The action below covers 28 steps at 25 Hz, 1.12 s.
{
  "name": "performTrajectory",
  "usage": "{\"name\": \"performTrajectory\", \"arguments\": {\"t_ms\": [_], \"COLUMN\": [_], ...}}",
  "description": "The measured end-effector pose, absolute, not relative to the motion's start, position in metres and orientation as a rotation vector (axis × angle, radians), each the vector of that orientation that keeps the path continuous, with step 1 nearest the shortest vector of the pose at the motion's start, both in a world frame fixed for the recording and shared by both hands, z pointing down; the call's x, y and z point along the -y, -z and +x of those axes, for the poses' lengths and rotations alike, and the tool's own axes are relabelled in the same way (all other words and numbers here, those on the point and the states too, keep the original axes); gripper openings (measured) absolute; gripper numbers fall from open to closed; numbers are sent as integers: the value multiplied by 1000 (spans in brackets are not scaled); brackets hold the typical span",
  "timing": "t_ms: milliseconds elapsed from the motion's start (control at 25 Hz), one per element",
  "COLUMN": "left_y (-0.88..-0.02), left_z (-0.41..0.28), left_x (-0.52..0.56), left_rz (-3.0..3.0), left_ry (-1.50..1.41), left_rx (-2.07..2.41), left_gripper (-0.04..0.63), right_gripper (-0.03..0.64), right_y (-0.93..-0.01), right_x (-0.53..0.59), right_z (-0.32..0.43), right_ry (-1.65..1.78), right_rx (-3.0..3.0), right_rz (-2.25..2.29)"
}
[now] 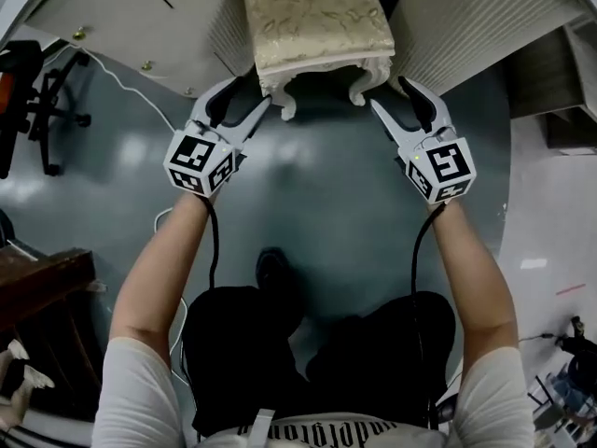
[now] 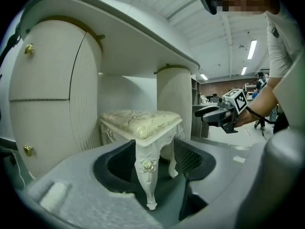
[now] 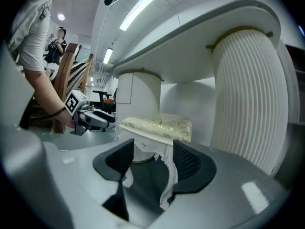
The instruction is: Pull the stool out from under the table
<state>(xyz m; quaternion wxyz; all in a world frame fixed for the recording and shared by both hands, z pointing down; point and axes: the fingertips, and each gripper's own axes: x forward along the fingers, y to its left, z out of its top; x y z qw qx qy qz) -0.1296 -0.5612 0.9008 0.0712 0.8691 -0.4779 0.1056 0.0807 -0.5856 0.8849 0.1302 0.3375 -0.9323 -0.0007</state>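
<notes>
The little white stool with a gold-patterned seat is at the top middle of the head view. It stands on the gray floor, and its back part is tucked under the white table. It sits between the table's two round, ribbed sides. Its two curly front legs stick out toward the person.

The left gripper is just below the stool on the left, at the front left leg. In the left gripper view, its two dark jaws are apart. The leg stands in the gap between them, and neither side squeezes it.

The right gripper is just below the stool on the right, at the other front leg. In the right gripper view, its jaws are apart too. That leg stands between them, closer to the jaw on the right of the frame, but it is not pinched.

The person's bare arms reach up from the bottom of the head view, one to each gripper. A dark shoe is on the floor in the middle.
</notes>
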Motion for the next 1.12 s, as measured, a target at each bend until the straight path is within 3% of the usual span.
{"name": "performTrajectory", "arguments": {"t_ms": [360, 600, 720, 920, 1040, 1120], "left_y": [-991, -1009, -1014, -1033, -1029, -1029], "left_z": [-128, -118, -115, -122, -124, -124], "left_x": [593, 615, 611, 596, 593, 595], "left_rz": [2576, 2567, 2563, 2528, 2511, 2504], "left_ry": [-414, -398, -395, -462, -425, -415], "left_rx": [1396, 1392, 1408, 1441, 1453, 1463], "left_gripper": [342, 350, 347, 286, 259, 258], "right_gripper": [290, 311, 321, 314, 237, 236], "right_y": [-961, -994, -1008, -1029, -1028, -1027], "right_x": [660, 685, 678, 661, 659, 662], "right_z": [83, 80, 72, 64, 68, 69], "right_ry": [-17, -54, -64, -101, -131, -138], "right_rx": [2611, 2543, 2524, 2474, 2454, 2458], "right_rz": [1094, 1103, 1098, 1123, 1169, 1182]}}
